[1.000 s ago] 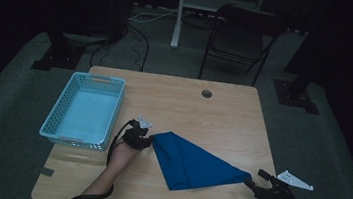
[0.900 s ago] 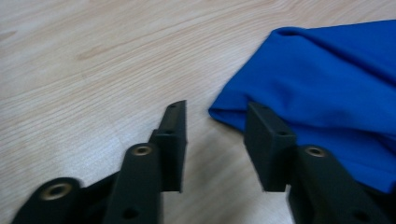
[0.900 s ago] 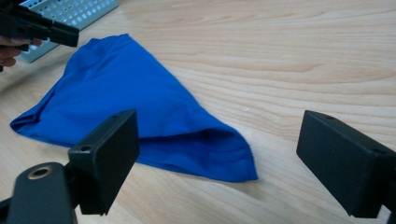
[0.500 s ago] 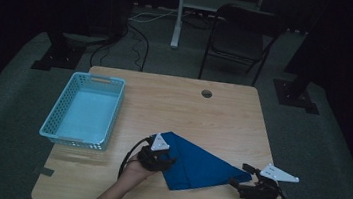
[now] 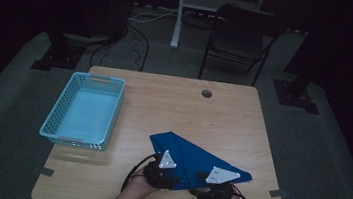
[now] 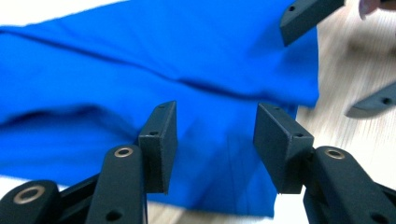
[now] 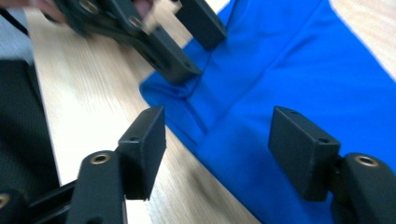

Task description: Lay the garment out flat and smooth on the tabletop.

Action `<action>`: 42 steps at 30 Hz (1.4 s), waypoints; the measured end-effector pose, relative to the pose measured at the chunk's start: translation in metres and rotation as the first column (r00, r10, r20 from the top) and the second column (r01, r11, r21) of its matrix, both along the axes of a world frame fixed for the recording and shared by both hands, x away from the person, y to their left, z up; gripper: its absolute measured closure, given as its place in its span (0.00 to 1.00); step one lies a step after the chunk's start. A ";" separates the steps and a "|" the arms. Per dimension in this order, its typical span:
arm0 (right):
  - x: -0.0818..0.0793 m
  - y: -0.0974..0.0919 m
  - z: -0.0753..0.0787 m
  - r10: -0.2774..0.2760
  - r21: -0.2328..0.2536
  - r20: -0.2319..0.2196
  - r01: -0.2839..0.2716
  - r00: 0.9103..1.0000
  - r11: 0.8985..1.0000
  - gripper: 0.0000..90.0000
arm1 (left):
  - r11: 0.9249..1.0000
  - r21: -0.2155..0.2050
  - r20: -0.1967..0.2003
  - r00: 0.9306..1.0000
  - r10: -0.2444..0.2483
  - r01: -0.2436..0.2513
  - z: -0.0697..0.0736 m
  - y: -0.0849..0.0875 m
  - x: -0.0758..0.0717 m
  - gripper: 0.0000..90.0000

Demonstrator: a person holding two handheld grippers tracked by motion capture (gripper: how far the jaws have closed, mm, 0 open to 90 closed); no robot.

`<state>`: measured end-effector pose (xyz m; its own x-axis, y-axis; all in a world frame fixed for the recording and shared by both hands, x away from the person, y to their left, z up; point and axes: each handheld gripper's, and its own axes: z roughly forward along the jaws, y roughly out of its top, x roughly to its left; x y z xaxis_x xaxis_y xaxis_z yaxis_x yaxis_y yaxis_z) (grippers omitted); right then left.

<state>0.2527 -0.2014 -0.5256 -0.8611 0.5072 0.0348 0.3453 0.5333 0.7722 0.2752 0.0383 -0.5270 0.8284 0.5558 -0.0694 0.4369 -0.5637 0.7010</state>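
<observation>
The cloth [image 5: 198,158] before me is a solid, saturated blue with no print or pattern; its folds read only as darker blue shadows. My left gripper [image 5: 171,180] and right gripper [image 5: 202,193] are matte black, each topped by a pale grey plate, with brass-coloured rivets on the jaws in the gripper views. The table [image 5: 164,103] is light wood with fine, straight grain. The basket [image 5: 84,111] at far left is pale turquoise, its walls a regular lattice.

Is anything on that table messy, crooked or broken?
Nothing looks damaged or spilled. The blue folded cloth lies askew near the front of the wooden table, rumpled with creases, and the light blue plastic basket sits slightly angled at the left edge.
</observation>
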 end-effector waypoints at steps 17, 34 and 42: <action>0.049 -0.029 0.039 -0.187 0.018 0.054 0.186 0.981 0.982 0.95 | 0.999 0.035 0.011 1.000 0.018 -0.018 -0.010 0.019 -0.012 0.53; 0.154 -0.089 0.059 -0.516 0.027 -0.081 0.520 0.853 0.854 0.56 | 1.000 0.029 0.030 1.000 0.006 -0.007 -0.012 0.023 -0.017 0.48; 0.111 -0.086 0.041 -0.420 0.035 -0.107 0.425 0.901 0.904 0.53 | 1.000 0.025 0.035 0.999 0.002 -0.003 -0.006 0.023 -0.020 0.45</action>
<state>0.3633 -0.2873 -0.4846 -0.5577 0.8174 0.1443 0.6015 0.2781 0.7489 0.2550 0.0613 -0.5327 0.8285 0.5594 -0.0261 0.4138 -0.5802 0.7015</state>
